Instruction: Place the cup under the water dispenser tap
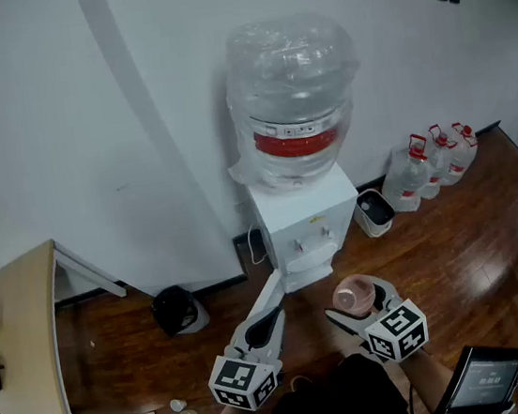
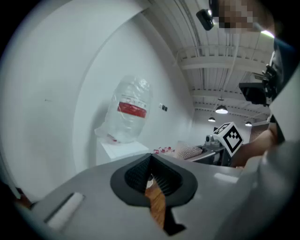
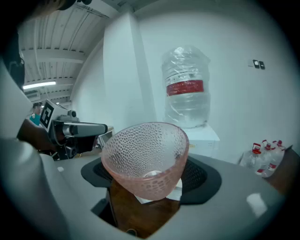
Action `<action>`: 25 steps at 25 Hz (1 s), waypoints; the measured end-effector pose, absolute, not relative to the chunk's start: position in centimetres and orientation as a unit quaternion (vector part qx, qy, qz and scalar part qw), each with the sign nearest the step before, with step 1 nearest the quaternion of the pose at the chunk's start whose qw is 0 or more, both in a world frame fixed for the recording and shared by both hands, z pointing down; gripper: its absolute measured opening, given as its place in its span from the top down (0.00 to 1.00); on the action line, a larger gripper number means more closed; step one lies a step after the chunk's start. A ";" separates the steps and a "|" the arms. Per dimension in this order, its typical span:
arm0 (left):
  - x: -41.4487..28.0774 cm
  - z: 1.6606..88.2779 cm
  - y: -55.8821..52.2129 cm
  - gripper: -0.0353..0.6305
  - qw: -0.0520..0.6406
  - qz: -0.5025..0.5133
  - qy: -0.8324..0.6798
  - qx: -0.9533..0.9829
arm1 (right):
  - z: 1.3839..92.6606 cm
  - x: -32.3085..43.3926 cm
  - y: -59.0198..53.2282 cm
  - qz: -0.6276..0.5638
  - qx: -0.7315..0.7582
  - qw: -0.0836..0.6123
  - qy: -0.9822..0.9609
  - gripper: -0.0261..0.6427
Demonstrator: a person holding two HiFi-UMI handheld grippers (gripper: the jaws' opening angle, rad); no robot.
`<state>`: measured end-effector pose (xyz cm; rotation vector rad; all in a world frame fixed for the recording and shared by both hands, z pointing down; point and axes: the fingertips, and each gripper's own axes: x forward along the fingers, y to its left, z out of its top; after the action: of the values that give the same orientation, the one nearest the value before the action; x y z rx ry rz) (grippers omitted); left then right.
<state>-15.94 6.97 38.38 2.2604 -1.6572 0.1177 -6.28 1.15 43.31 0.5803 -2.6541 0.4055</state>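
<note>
Dispenser [image 1: 305,228] stands at 12 o'clock in the head view, against the wall, with the big bottle [image 1: 291,93] on top. Wood floor [image 1: 462,241] all round it, hard landing for glass. Right tongs [image 1: 362,304] are spread wide and clamped on the pink dimpled cup [image 1: 354,295], pads low on its tapering wall, mouth up. Left tongs [image 1: 267,323] are closed with nothing in them, at 7 o'clock of the dispenser, near its base. The cup is in the air at roughly 5 o'clock of the tap [image 1: 312,239], not yet under it and clear of the dispenser.

Likely risks:
- The cup wall is slick and conical, so I'd expect it to squirt up or rotate in the pads if the squeeze loosens on the way in.
- The gap under the tap looks tight, and a high approach could knock the rim on the tap or the front panel.
- The ledge [image 1: 312,262] below the tap looks small. Off-centre or tilted release probably tips the cup onto the floor.
- The left tongs sit close to the approach path, possible bump with the right one.
- Can't tell which tap is meant; the view is too small.
</note>
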 end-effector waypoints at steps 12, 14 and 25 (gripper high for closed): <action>-16.7 50.0 -3.9 0.95 0.214 0.116 -0.530 0.813 | 56.3 -8.3 -11.9 0.167 0.253 0.209 -0.930 0.37; -16.6 50.9 -5.5 0.95 0.223 0.115 -0.520 0.817 | 58.3 -8.7 -14.1 0.165 0.252 0.207 -0.931 0.37; -14.7 65.7 -14.5 0.95 0.263 0.119 -0.494 0.820 | 74.6 -11.5 -23.9 0.150 0.264 0.215 -0.928 0.37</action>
<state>-14.75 -14.54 65.71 2.2187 -1.3354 0.3226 -11.46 -23.93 74.57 0.7308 -2.5745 0.4162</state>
